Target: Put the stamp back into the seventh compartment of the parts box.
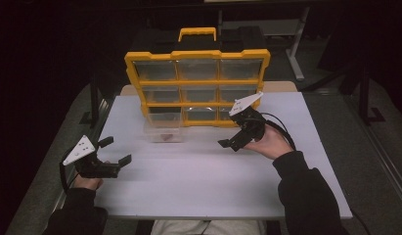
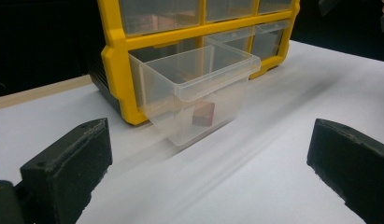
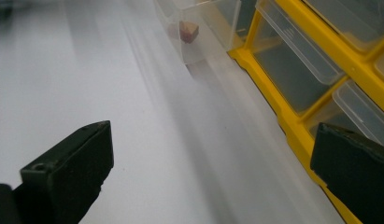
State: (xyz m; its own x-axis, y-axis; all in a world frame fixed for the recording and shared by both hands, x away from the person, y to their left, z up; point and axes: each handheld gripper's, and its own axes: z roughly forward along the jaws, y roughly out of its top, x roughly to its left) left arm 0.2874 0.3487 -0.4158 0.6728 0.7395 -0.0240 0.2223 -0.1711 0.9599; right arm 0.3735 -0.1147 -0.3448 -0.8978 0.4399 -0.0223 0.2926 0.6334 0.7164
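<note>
Clear plastic, the drawer (image 1: 163, 128) sticks halfway out of the bottom-left slot of the yellow cabinet (image 1: 197, 88) standing on the white surface (image 1: 203, 181), and a small brown block (image 2: 203, 114) lies inside it. The left tongs (image 1: 115, 152) hover in front of the cabinet, off to its left, spread wide and empty. The right tongs (image 1: 231, 138) hang just before its lower right corner, likewise gaping, holding nothing.

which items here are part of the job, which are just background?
In the job:
clear drawer, pulled out of the bottom-left slot
small brown block inside it
yellow organizer
left gripper, open
right gripper, open

Background:
table
other drawers, pushed in
</note>
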